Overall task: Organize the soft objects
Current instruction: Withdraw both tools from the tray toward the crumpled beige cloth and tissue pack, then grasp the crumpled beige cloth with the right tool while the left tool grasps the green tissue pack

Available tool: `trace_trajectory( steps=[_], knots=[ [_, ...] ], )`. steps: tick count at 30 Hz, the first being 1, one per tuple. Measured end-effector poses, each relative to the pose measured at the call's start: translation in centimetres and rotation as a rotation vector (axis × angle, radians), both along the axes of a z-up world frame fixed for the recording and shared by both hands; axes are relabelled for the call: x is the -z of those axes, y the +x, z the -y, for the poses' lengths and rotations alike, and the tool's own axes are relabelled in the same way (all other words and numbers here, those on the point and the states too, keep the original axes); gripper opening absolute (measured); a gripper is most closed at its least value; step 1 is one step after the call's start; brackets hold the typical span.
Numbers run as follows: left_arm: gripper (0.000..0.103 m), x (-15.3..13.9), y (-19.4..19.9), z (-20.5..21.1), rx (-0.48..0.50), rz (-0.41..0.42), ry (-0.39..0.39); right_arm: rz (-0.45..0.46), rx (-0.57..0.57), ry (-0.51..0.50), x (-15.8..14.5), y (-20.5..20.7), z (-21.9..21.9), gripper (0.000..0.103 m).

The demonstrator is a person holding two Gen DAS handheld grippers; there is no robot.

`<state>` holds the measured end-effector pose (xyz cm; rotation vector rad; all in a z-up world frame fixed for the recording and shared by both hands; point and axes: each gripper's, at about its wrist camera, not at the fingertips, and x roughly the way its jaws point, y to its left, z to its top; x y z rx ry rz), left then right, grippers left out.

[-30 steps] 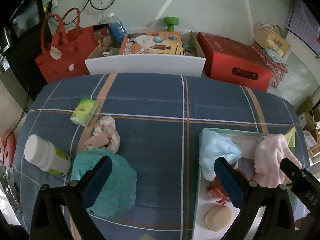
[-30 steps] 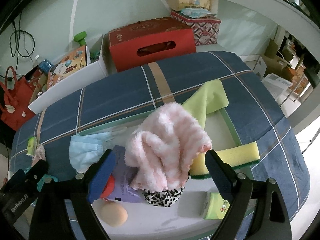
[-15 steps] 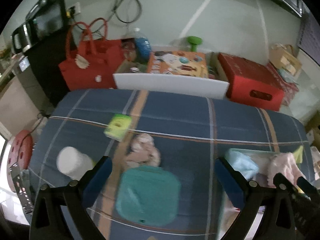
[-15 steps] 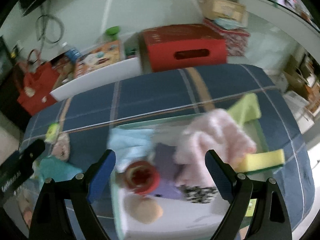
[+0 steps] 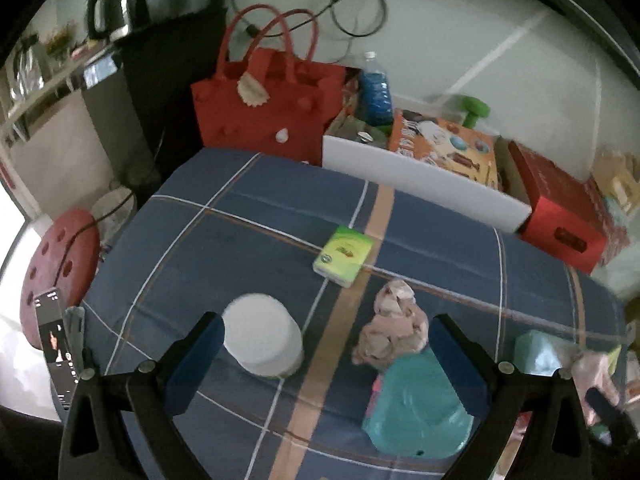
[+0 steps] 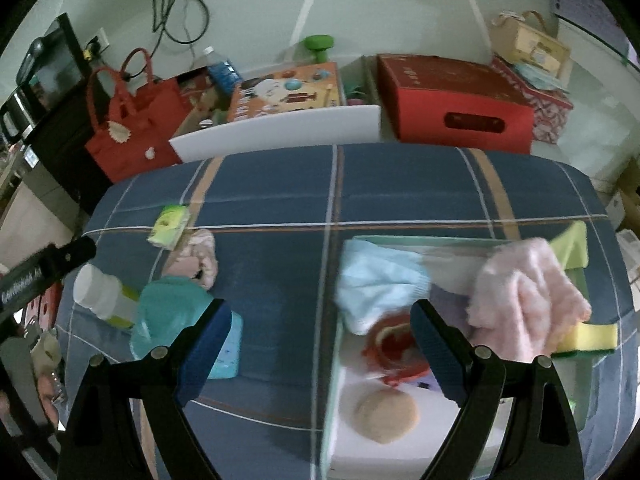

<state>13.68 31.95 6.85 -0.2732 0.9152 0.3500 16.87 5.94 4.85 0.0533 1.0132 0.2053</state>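
we hold both tongs spread wide and empty. the left gripper [image 5: 324, 356] hangs over the left part of the plaid blue cloth [image 5: 248, 232], and what it looks down on settles the coming move. between its fingers we see, toward the left finger, the white lid of a plastic bottle [image 5: 262, 340], which is hard and not ours to sort; toward the right finger lies the crumpled pink cloth [image 5: 390, 330], and just below it, touching it, the teal soft pouch [image 5: 416, 412]. the pink cloth runs long from far to near, roughly along the line of the fingers, so we judge a pinch across its narrow width will suit. a green tissue pack [image 5: 343, 249] sits farther off, beyond the cloth.

the right gripper [image 6: 320, 344] hovers across the left rim of the pale tray [image 6: 332, 392], with its left finger over the teal pouch's edge and its right finger over the tray's contents: a light blue face mask [image 6: 380, 280], a fluffy pink towel [image 6: 524, 292], a yellow sponge [image 6: 592, 338], a red round thing [image 6: 394, 350] and a tan round one [image 6: 386, 414].

so the remaining soft things lie left of the tray, and the left hand is nearer the pink cloth. we judge that it should shift slightly right before closing, to keep clear of the bottle.
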Motion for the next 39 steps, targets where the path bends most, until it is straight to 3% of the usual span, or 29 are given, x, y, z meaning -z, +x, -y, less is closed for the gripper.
trace_trajectory(
  steps=[2, 7, 12, 17, 23, 26, 32, 34, 39],
  knots=[
    [0.103, -0.1, 0.4, -1.0, 0.000, 0.001, -0.014, 0.007, -0.027, 0.008, -0.2, 0.1, -1.0, 0.091],
    [0.103, 0.1, 1.8, -3.8, 0.035, -0.071, 0.037, 0.008, -0.116, 0.052, -0.7, 0.6, -3.6, 0.091],
    [0.103, -0.1, 3.9, -6.6, 0.056, -0.128, 0.028, -0.092, -0.231, 0.096, -0.4, 3.5, -6.8, 0.091],
    [0.103, 0.5, 7.1, -7.7, 0.139, -0.219, 0.094, -0.173, -0.269, 0.053, 0.1, 7.0, -9.1, 0.091],
    [0.103, 2.5, 9.5, -9.3, 0.172, -0.272, -0.016, -0.313, -0.286, 0.043, 3.1, 10.1, -11.3, 0.091],
    [0.103, 3.7, 10.6, -9.1, 0.189, -0.316, -0.001, -0.365, -0.300, 0.018, 4.9, 10.9, -12.3, 0.091],
    [0.103, 6.2, 12.5, -9.0, 0.185, -0.423, -0.044, -0.420, -0.319, -0.001, 7.1, 11.7, -13.3, 0.088],
    [0.103, 6.7, 12.9, -9.0, 0.179, -0.442, -0.038, -0.423, -0.321, -0.015, 7.5, 11.9, -13.4, 0.086],
    [0.103, 7.8, 13.3, -9.0, 0.175, -0.460, -0.082, -0.433, -0.360, 0.002, 8.3, 12.1, -13.8, 0.060]
  ],
)
